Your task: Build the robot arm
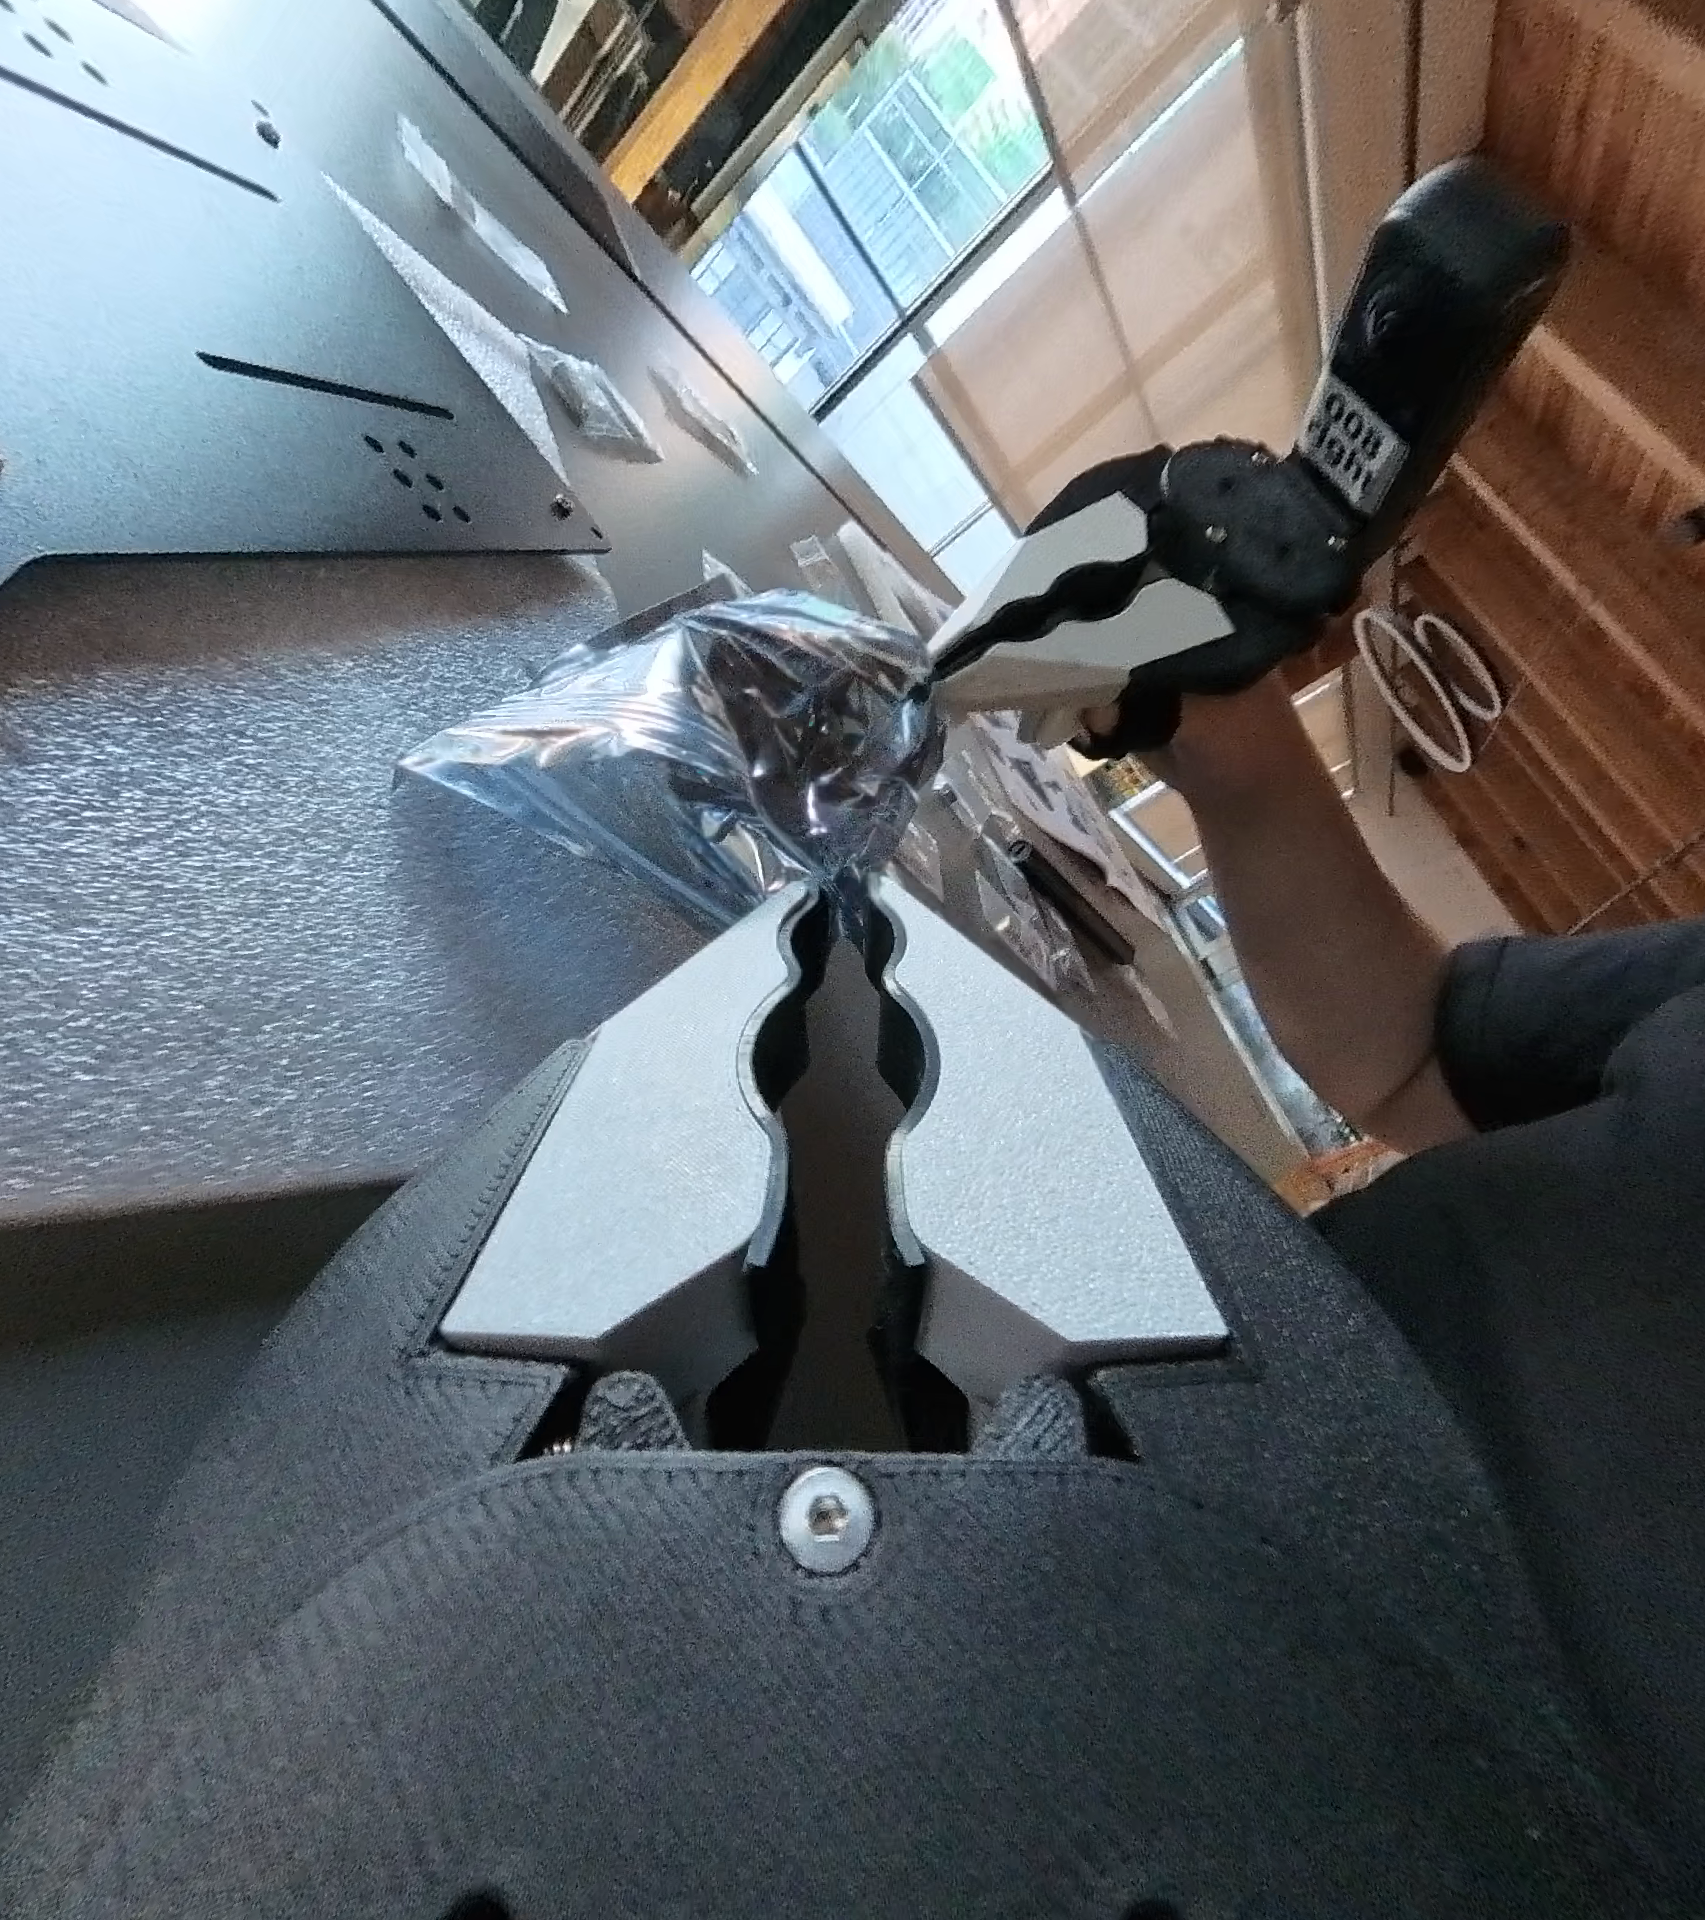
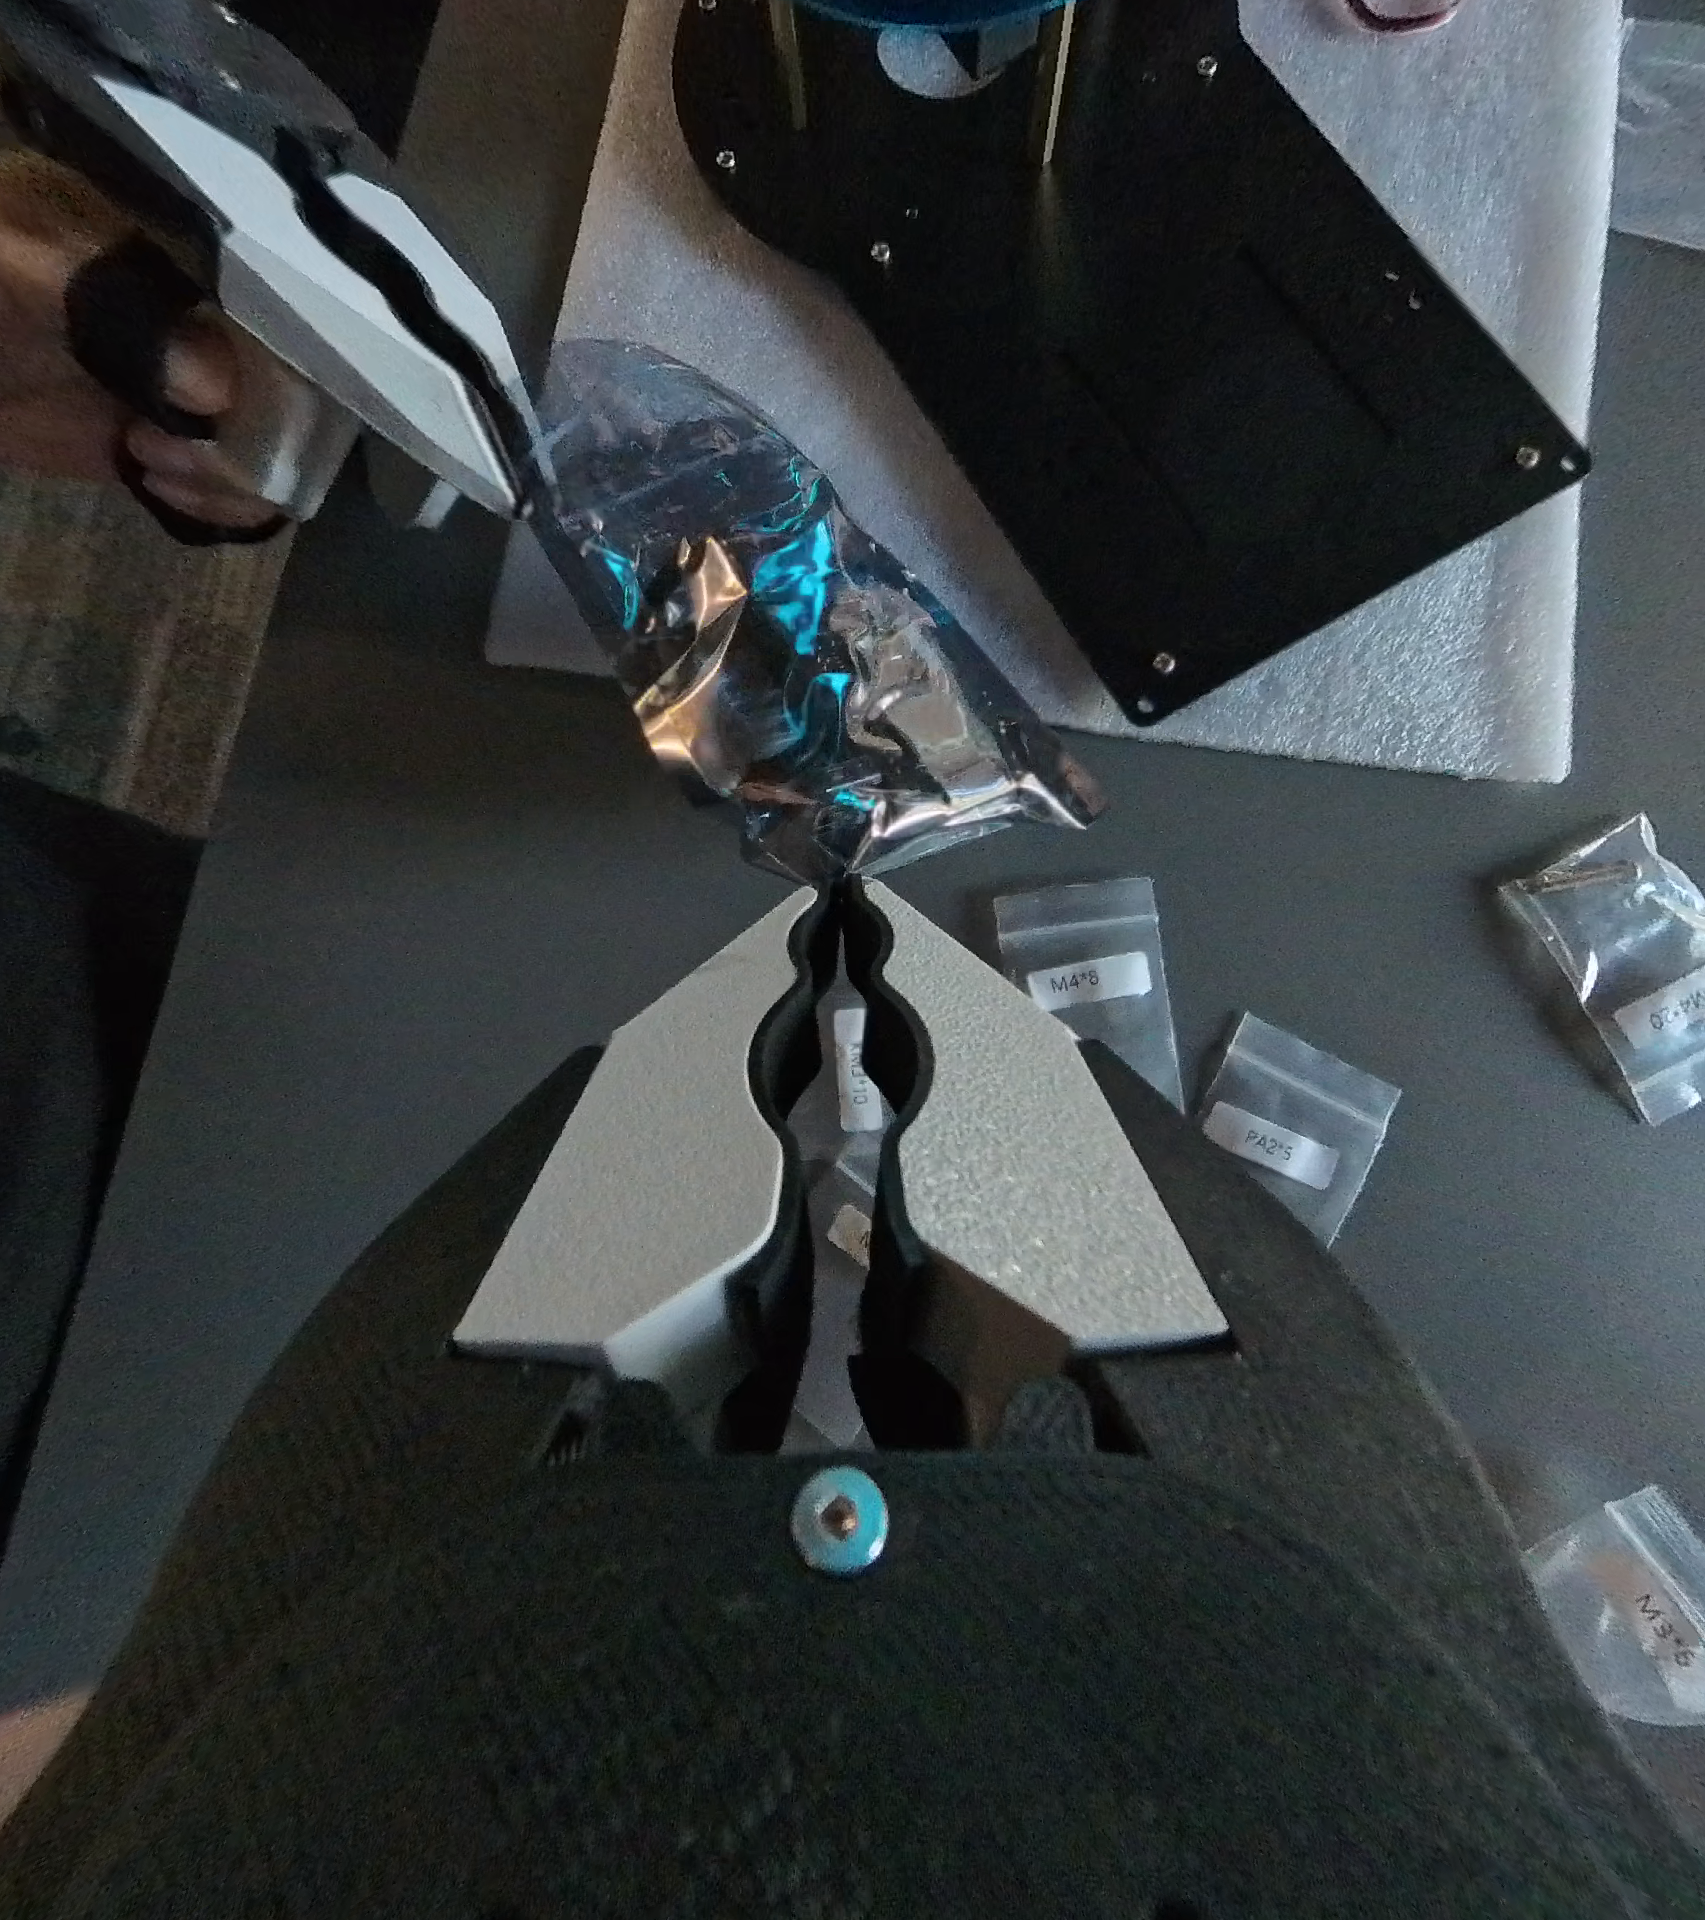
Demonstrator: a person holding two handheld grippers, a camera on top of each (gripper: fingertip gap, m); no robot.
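the right wrist view alone showed the small clear zip bags with white labels [image 2: 1076, 966] scattered on the dark grey table [image 2: 360, 935] just beside and beneath the right gripper [image 2: 840, 891], and a black metal plate with screw holes [image 2: 1243, 416] lying on a white foam sheet [image 2: 1399, 675] beyond its fingertips. the left wrist view alone showed a pale grey metal panel with slots [image 1: 152, 312] ahead and to the left of the left gripper [image 1: 832, 891], windows far beyond it, and a person's dark sleeve [image 1: 1606, 1039] to its right.

both grippers were pressed together at the tips, each pinching an edge of the same crinkled, shiny silver foil bag [image 2: 775, 644]. the bag [image 1: 723, 727] hung lifted off the table between them, stretched from one pair of tips to the other. in the right wrist view the left gripper [image 2: 515, 488] came in from the upper left, gripped by a hand [image 2: 27, 343]; in the left wrist view the right gripper [image 1: 931, 665] reached in from the upper right.
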